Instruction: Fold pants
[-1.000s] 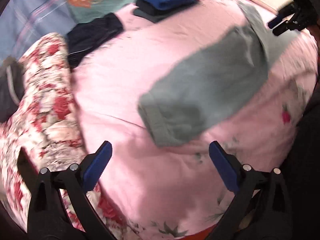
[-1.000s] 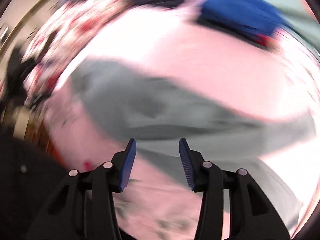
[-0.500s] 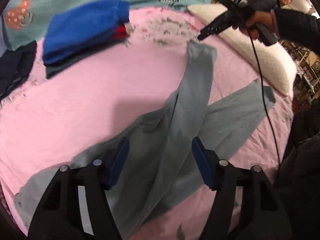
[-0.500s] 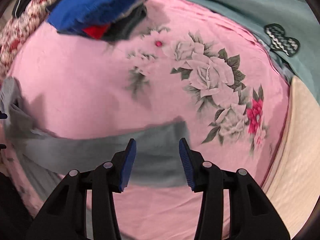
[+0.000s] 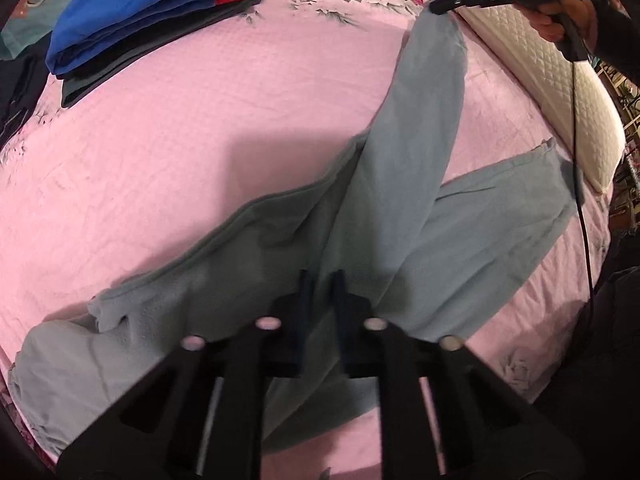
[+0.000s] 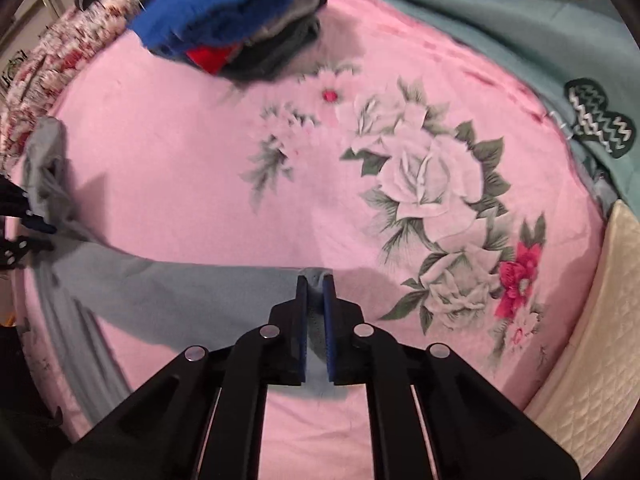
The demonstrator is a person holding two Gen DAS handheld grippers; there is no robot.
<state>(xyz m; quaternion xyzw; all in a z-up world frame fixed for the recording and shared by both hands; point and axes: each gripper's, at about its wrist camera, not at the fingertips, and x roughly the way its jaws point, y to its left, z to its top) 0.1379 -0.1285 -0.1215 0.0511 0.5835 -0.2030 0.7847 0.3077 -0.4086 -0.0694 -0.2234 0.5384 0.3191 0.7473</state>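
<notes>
Broadly, a pink quilted bedspread [image 5: 200,128] printed with pale roses and green leaves fills both views, its far edges bent away by the fisheye. Across it sprawl the soft grey-blue fleece pants [image 5: 400,200], matte and slightly fuzzy, the two legs crossing each other in a loose X; the waist end is bunched and partly hidden under the black gripper frame, and the lower left edge runs out of view. A cream diamond-quilted pillow [image 5: 560,92] lies along the bed's right side, cut off at the corner. A stack of folded clothes [image 5: 140,4], bright blue on top with red and dark grey layers beneath, sits well apart from the pants near the far edge; it is blurred in the right wrist view. The left gripper [image 5: 322,280] has its blue-padded jaws pinched narrow on a fold near the crotch of the pants, the pads themselves dim and soft-focused. The right gripper [image 6: 315,282] is closing, its jaws narrow with the hem end of one leg pressed between them. In the left wrist view, a hand [image 5: 568,16] in a dark sleeve holds that gripper, from which a thin black cable trails down.
</notes>
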